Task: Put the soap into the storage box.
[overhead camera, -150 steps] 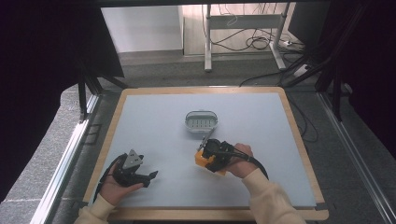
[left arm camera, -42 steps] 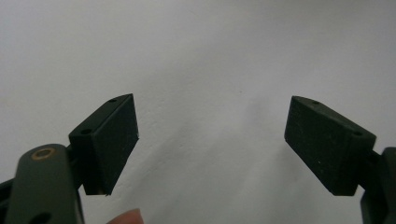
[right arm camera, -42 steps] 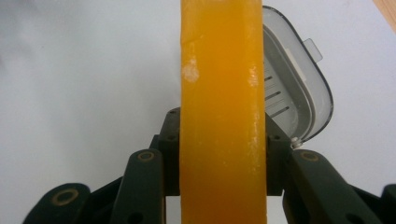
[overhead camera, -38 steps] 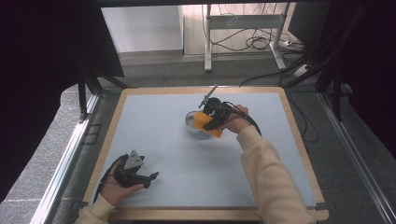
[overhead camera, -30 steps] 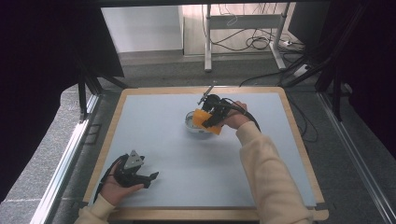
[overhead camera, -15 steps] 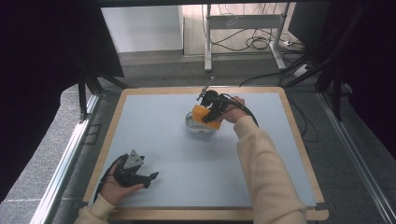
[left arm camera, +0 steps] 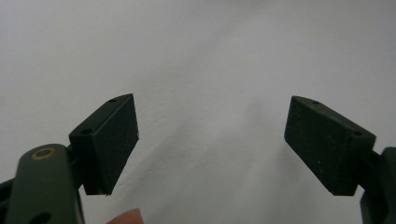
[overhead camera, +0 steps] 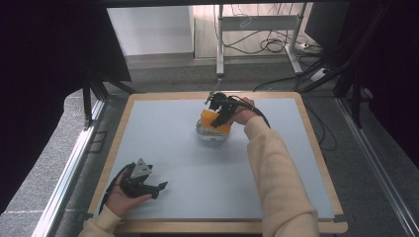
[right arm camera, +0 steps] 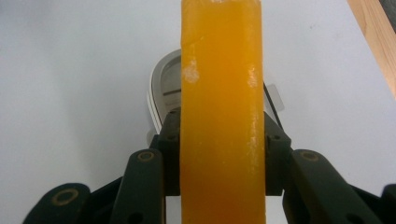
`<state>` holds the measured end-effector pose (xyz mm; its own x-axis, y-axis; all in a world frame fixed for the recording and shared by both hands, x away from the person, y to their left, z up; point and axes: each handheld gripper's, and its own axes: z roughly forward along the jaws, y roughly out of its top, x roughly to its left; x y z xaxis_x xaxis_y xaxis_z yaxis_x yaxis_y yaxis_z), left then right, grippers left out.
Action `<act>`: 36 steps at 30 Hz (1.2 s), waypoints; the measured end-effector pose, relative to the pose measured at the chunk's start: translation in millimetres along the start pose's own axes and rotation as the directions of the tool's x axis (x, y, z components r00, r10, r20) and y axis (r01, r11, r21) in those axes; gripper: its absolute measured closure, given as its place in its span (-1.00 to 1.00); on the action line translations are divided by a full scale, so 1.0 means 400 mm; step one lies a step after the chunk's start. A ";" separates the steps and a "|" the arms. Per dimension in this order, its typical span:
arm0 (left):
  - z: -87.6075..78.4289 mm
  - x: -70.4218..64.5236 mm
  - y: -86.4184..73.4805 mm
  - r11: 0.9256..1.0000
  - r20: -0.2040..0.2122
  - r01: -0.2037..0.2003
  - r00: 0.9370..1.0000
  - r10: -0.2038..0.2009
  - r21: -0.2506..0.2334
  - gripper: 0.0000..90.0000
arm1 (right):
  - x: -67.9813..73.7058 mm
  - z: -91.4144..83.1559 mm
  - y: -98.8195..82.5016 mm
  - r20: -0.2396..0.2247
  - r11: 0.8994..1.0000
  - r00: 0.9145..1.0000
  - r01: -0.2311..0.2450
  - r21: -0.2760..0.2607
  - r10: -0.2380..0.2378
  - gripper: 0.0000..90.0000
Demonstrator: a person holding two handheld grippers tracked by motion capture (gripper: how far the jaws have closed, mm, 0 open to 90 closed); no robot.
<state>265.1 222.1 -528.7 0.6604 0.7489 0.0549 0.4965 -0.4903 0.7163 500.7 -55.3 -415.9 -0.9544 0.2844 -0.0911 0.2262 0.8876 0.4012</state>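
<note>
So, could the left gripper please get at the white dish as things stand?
Probably not without a long reach: the left gripper sits near the table's front edge, and the right gripper holds the orange block over the dish.

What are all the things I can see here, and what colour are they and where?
Orange block: one, orange, clamped between the right gripper's jaws, held above the dish.
Dish: one, white-grey, on the table's far middle, under the block.
Table: one, pale blue top with a wooden rim.
Cables: several, dark, on the floor beyond the table.
Right gripper: one, black, shut on the orange block, over the dish.
Left gripper: one, black, jaws open with nothing between them, resting near the table's near left corner.
</note>
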 end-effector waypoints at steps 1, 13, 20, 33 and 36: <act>0.000 0.000 0.000 1.000 0.001 0.000 1.000 0.000 0.000 -0.60 | -0.001 0.002 0.003 -0.003 1.000 1.000 0.007 -0.001 -0.007 0.37; 0.000 0.000 -0.001 1.000 0.005 0.004 1.000 -0.004 -0.003 -0.60 | -0.027 0.033 0.020 -0.031 0.999 0.998 0.051 0.019 -0.051 0.37; 0.002 0.001 -0.001 1.000 0.005 0.001 1.000 -0.001 0.006 -0.60 | -0.040 0.052 0.018 -0.047 0.997 0.996 0.075 0.025 -0.074 0.37; 0.002 0.000 -0.001 1.000 0.006 0.001 1.000 -0.001 0.005 -0.60 | -0.055 0.095 0.015 -0.065 0.998 0.996 0.056 0.043 -0.053 0.34; 0.001 0.000 -0.001 1.000 0.006 0.001 1.000 -0.001 0.003 -0.60 | -0.057 0.092 0.016 -0.048 0.999 0.998 0.030 0.017 -0.029 0.21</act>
<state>265.1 222.1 -529.3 0.6632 0.7468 0.0500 0.4990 -0.4909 0.7141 531.2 -43.0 -444.9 -0.9688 0.2408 -0.0591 0.2008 0.9016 0.3831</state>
